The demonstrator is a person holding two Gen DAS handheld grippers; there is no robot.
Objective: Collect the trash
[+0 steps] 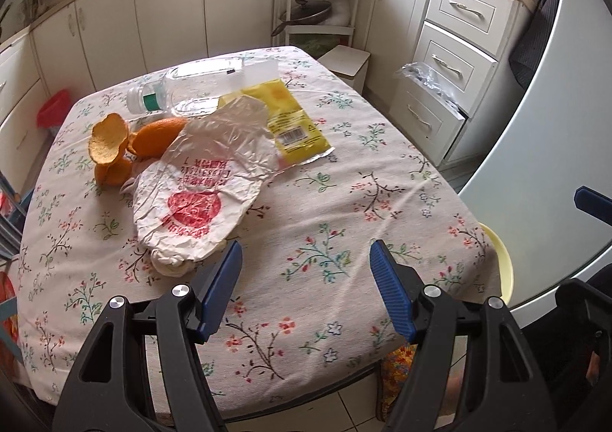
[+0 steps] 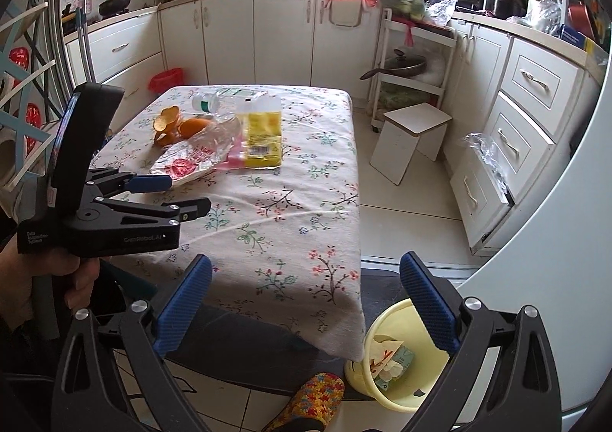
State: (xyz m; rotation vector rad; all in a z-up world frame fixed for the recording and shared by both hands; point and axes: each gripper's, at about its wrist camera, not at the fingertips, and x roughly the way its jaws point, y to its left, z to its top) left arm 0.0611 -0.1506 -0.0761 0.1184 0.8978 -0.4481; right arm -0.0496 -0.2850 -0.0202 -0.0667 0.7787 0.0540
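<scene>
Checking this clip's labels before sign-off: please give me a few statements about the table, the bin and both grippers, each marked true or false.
1. The left gripper is empty, jaws apart. True.
2. The orange peel lies in the yellow bin. False: it lies on the table.
3. The clear bottle lies on its side. True.
4. The bin is empty. False: paper scraps are inside.
5. The right gripper grips the crumpled plastic bag. False: it holds nothing.

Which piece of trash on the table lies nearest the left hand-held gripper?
The crumpled white bag with the red print; its knotted end lies beside the left hand-held gripper, while peel, bottle and yellow packet lie beyond.
</scene>
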